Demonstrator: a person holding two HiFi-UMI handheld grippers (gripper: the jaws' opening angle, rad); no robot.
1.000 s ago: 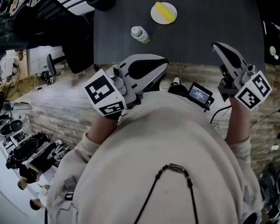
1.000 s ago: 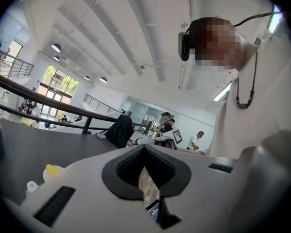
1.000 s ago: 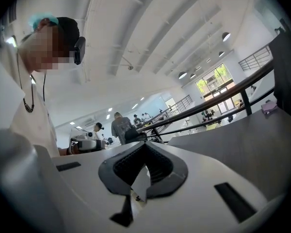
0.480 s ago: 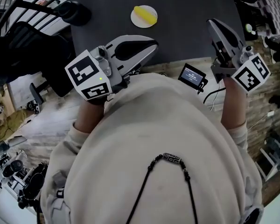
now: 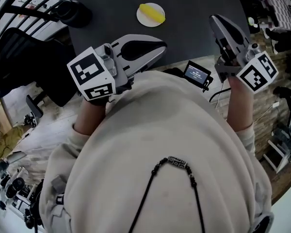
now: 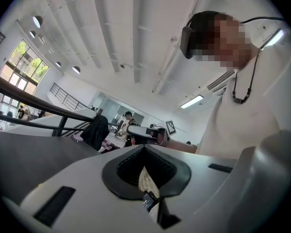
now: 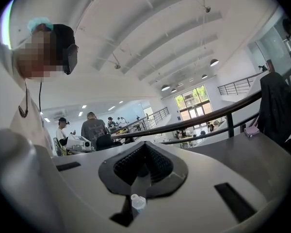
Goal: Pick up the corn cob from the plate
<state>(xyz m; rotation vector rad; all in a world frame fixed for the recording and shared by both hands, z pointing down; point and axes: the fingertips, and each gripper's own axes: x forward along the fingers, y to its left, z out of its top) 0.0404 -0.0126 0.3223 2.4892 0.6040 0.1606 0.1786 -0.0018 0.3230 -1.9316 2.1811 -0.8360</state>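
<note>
The yellow corn cob (image 5: 152,12) lies on a small white plate (image 5: 144,17) far out on the dark grey table (image 5: 194,13). Both grippers hang close to the person's chest, well short of the plate. My left gripper (image 5: 162,46) points right and forward at the table's near edge, its white jaws shut and empty. My right gripper (image 5: 213,18) is raised over the table's right side, also shut with nothing in it. In the left gripper view, the left gripper (image 6: 144,147) points towards the person and the other gripper. Through the jaw gap of the right gripper (image 7: 145,145), a clear bottle (image 7: 137,203) shows.
A black office chair (image 5: 70,11) stands at the table's left corner. A small device with a lit screen (image 5: 196,73) hangs at the person's chest near the table edge. Cables and equipment crowd the floor at right. People stand by a railing in the background.
The head view swung, so the plate now sits nearer the top centre. The bottle seen on the table a second ago is hidden behind the left gripper. The right gripper rose slightly.
</note>
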